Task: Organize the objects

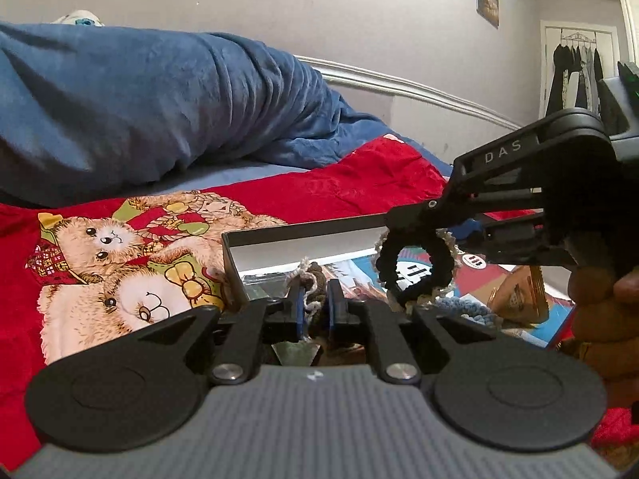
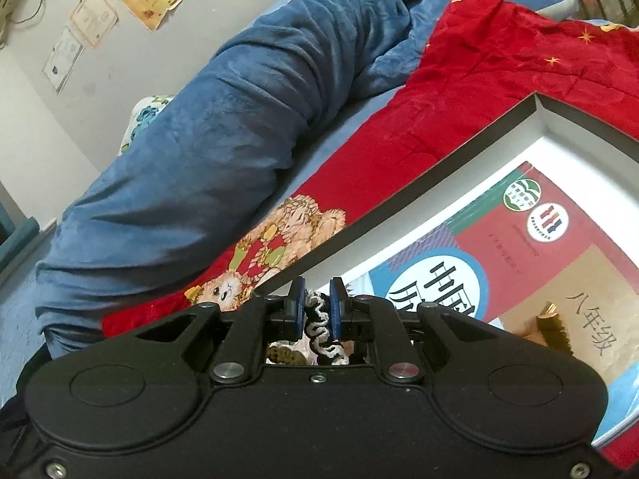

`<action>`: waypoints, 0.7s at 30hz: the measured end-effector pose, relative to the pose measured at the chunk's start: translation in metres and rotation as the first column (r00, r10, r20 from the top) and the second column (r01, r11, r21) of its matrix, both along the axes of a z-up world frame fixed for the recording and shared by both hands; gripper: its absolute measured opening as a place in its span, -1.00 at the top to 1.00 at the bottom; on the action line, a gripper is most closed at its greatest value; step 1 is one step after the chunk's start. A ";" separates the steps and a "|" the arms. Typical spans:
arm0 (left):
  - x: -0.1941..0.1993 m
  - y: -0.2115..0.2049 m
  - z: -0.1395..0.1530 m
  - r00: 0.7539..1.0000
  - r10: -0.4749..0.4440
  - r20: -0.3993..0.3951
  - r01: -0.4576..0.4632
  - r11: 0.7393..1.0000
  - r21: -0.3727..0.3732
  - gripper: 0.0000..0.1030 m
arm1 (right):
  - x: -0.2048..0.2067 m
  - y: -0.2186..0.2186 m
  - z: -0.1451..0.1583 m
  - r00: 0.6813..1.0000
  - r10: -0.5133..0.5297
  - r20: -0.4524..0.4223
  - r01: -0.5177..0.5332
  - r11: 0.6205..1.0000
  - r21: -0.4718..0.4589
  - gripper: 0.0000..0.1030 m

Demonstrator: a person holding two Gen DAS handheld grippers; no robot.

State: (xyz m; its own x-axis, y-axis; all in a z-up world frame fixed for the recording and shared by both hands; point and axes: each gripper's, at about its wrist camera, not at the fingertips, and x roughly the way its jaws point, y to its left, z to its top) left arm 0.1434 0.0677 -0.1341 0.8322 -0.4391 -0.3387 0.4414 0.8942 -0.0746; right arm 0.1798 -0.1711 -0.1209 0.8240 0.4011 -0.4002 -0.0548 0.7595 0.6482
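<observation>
My left gripper [image 1: 316, 304] is shut on a brown and cream crocheted scrunchie [image 1: 310, 279] at the near left corner of an open shallow box [image 1: 303, 235]. My right gripper [image 2: 316, 308] is shut on a black and white crocheted scrunchie [image 2: 317, 327]; in the left wrist view that scrunchie [image 1: 415, 265] hangs as a black ring from the right gripper above the box. A textbook [image 2: 499, 263] with a red and blue cover lies inside the box. A light blue crocheted piece [image 1: 467, 309] lies on the book.
The box sits on a red blanket [image 1: 339, 187] with teddy bear prints on a bed. A rolled blue blanket [image 1: 159, 99] lies behind it along the wall. A white bed rail [image 1: 399, 88] runs at the back. Clothes hang on a door [image 1: 575, 76] at far right.
</observation>
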 end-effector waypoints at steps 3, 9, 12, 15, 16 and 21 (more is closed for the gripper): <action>0.000 -0.002 0.000 1.000 -0.008 -0.006 0.008 1.000 0.012 0.71 | -0.001 -0.002 0.000 1.000 -0.018 -0.005 0.018 1.000 0.000 0.74; 0.001 -0.002 -0.001 1.000 -0.014 -0.013 0.014 1.000 0.026 0.71 | 0.000 0.000 0.003 0.999 -0.050 -0.021 0.049 0.999 -0.021 0.74; 0.002 -0.002 -0.001 1.000 -0.016 -0.023 0.016 1.000 0.025 0.71 | 0.000 0.000 0.005 0.996 -0.074 -0.043 0.074 0.997 -0.006 0.74; 0.002 -0.001 -0.001 0.999 -0.020 -0.028 0.021 0.999 0.025 0.71 | 0.000 0.005 0.010 0.996 -0.078 -0.040 0.076 0.996 -0.037 0.74; 0.002 -0.002 -0.001 0.999 -0.022 -0.031 0.023 0.999 0.026 0.71 | 0.000 0.008 0.012 0.996 -0.075 -0.038 0.073 0.996 -0.053 0.74; 0.004 -0.002 -0.001 0.999 -0.022 -0.037 0.023 0.999 0.031 0.63 | -0.001 0.012 0.008 0.995 -0.076 -0.064 0.072 0.995 -0.071 0.74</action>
